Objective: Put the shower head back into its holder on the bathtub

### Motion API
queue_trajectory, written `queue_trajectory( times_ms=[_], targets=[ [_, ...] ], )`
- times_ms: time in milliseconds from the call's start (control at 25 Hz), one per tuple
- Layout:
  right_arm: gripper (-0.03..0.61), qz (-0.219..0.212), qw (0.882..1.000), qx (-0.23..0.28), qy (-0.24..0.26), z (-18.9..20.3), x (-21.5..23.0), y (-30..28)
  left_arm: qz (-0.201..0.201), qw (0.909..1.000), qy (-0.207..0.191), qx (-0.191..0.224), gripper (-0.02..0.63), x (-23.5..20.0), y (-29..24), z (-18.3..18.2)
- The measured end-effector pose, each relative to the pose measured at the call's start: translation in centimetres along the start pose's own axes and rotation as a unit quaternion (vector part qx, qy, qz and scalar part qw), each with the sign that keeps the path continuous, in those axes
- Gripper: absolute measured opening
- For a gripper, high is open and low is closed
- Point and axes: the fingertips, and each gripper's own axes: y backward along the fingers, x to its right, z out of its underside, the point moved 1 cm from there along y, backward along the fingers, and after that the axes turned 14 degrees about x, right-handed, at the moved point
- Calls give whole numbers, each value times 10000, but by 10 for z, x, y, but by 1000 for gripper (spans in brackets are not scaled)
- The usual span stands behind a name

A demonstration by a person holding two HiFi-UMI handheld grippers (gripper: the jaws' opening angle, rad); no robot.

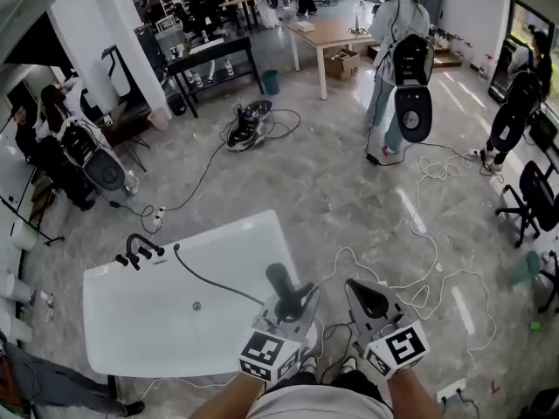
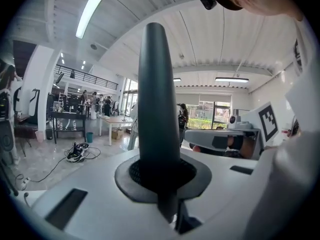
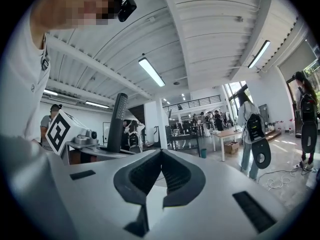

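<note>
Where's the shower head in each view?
Head view: shower head bottom centre, upright in the left gripper.
Left gripper view: dead centre, clamped between the jaws.
Right gripper view: left of centre, dark upright shape.
Shared landmark: wooden table, in all three.

Gloss is shown by the smooth white rectangular bathtub (image 1: 148,330); at its three o'clock, the dark tapered shower head (image 1: 280,284) is seen as matt plastic.
</note>
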Motion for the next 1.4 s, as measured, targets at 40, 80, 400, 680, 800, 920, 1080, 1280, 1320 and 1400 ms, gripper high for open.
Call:
queue_trajectory(
  times_ms=[40,80,400,680,800,920,1080,1280,1320,1400],
  targets=[
    [14,54,10000,-8,3,2,1,-2,54,10000,12,-9,37,-2,-3,1],
    [14,100,9999,-18,8,3,2,-4,100,9999,23,-17,37,-4,-6,2],
    [14,180,9998,16,-9,5,48,-13,142,9998,87,-109,37,-6,-49,15],
    [14,-274,9996,-60,-75,6,116,-15,-548,9985,28,-27,37,-7,-101,23],
    [14,-493,9987,-104,-92,2,153,-18,-946,9955,-19,22,37,-10,-131,21],
    [14,-771,9968,-156,-136,-1,176,-23,-1290,9916,-8,43,37,-7,-150,22],
    [14,-1087,9938,-57,-222,-8,186,-33,-1516,9884,-80,48,37,-2,-163,18],
    [14,-1379,9899,0,-323,-13,191,-44,-1820,9831,-148,106,37,-8,-166,8],
    [14,-1423,9893,8,-330,-14,193,-47,-1861,9823,-160,124,37,-10,-168,6],
    [14,-1497,9882,21,-336,-15,197,-54,-1918,9812,-177,150,37,-15,-173,3]
  ],
)
